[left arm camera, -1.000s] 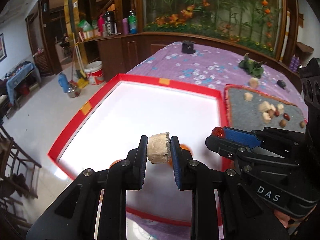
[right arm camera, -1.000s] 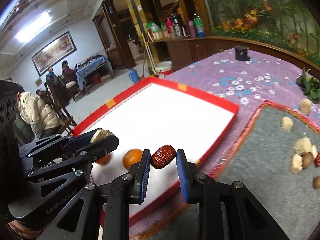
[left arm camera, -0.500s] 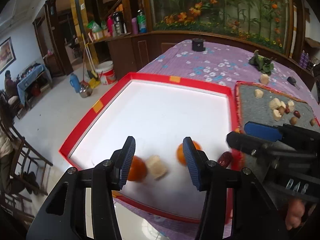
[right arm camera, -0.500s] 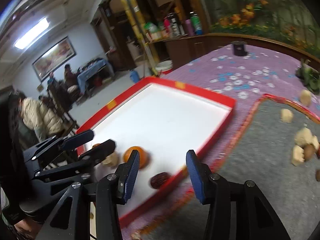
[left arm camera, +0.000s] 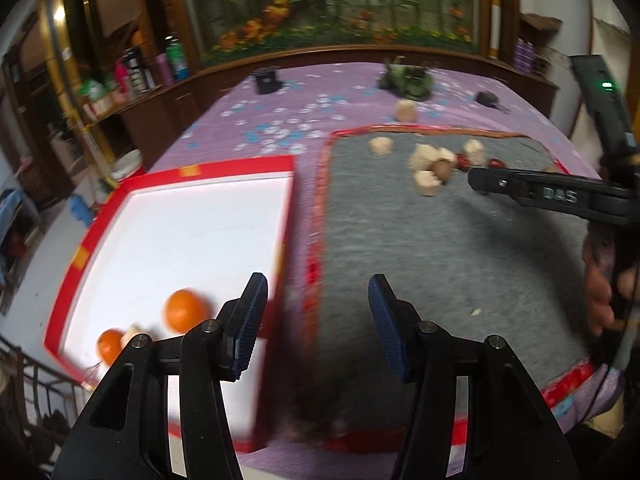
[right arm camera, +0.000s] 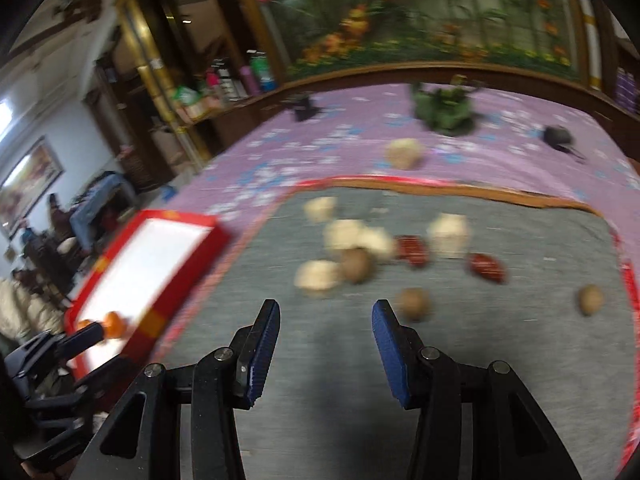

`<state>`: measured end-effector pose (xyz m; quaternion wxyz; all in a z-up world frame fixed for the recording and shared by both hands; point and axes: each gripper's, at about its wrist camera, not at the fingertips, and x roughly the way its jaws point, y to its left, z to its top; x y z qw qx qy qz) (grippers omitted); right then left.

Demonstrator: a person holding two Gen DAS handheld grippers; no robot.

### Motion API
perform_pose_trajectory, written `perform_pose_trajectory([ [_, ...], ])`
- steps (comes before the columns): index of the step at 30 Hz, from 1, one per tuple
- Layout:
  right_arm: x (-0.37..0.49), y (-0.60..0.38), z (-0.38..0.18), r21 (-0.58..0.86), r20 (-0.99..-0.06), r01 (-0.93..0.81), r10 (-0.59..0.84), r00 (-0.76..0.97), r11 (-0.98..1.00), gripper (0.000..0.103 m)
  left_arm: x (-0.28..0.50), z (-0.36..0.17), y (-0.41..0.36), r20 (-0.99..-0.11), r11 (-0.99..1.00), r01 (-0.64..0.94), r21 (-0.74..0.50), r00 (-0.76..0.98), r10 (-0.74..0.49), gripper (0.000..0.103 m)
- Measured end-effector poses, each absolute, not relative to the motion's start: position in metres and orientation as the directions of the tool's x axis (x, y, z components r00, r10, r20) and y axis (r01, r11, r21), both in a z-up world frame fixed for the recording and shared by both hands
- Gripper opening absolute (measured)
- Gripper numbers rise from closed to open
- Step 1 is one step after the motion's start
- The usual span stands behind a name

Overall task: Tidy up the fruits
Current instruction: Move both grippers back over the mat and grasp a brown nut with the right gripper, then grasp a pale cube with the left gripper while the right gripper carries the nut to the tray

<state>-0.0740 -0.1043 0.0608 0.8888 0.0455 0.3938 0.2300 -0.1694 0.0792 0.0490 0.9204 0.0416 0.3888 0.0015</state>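
Note:
My left gripper (left arm camera: pixel 316 292) hangs over the seam between the red-rimmed white tray (left arm camera: pixel 292 200) and the grey mat (left arm camera: pixel 440 260). Its jaws are opening, with nothing between them. In the tray lie two oranges (left arm camera: pixel 184 312) (left arm camera: pixel 110 344) and a pale chunk (left arm camera: pixel 134 330). My right gripper (right arm camera: pixel 326 312) stands open and empty above the mat (right arm camera: pixel 480 380). Ahead of it lie pale chunks (right arm camera: pixel 320 274), two red dates (right arm camera: pixel 412 250) (right arm camera: pixel 486 268) and brown round fruits (right arm camera: pixel 414 304) (right arm camera: pixel 592 300). Both views are motion-blurred.
A purple flowered cloth (left arm camera: pixel 280 128) covers the table. On it sit a green leafy bunch (right arm camera: pixel 444 110), a loose pale chunk (right arm camera: pixel 404 152), a small black box (left arm camera: pixel 266 80) and a dark object (right arm camera: pixel 558 136). A hand (left arm camera: pixel 600 292) holds the right gripper. People sit at far left (right arm camera: pixel 20 308).
Both grippers opened, letting the pale chunk and the red date fall into the tray. Both then swung right, from above the tray to the grey mat.

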Motion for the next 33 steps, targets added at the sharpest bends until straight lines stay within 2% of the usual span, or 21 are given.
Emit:
perform_pose_trajectory([
  [7,-0.048,-0.121,0.040,0.194,-0.746,-0.326,0.355,0.563,0.925,0.045,-0.147,0.050,0.056,-0.738,0.994,0.076,0.076,0.675,0.005,0.053],
  [12,-0.041,-0.111,0.030,0.126,-0.754,-0.318,0.299,0.585,0.940,0.021,-0.130,0.046,0.044,-0.753,0.991,0.096,0.088,0.658,0.004,0.053],
  [17,-0.035,-0.126,0.032,0.188,-0.745,-0.291,0.329,0.580,0.938,0.021,-0.107,0.040,0.031,-0.777,0.990,0.125,0.071,0.629,-0.023,0.053],
  [21,-0.027,-0.149,0.031,0.336,-0.737,-0.227,0.405,0.542,0.914,0.021,-0.084,0.037,0.016,-0.792,0.987,0.154,0.037,0.607,-0.066,0.053],
  [24,-0.024,-0.157,0.030,0.392,-0.731,-0.204,0.438,0.523,0.897,0.021,-0.068,0.033,0.006,-0.808,0.985,0.173,0.001,0.581,-0.101,0.053],
  [31,-0.024,-0.162,0.028,0.430,-0.730,-0.186,0.462,0.504,0.883,0.021,-0.037,0.021,-0.005,-0.829,0.984,0.175,-0.020,0.548,-0.115,0.052],
  [33,-0.023,-0.164,0.028,0.438,-0.730,-0.184,0.468,0.498,0.880,0.021,-0.032,0.016,-0.005,-0.832,0.985,0.169,-0.019,0.544,-0.110,0.049],
])
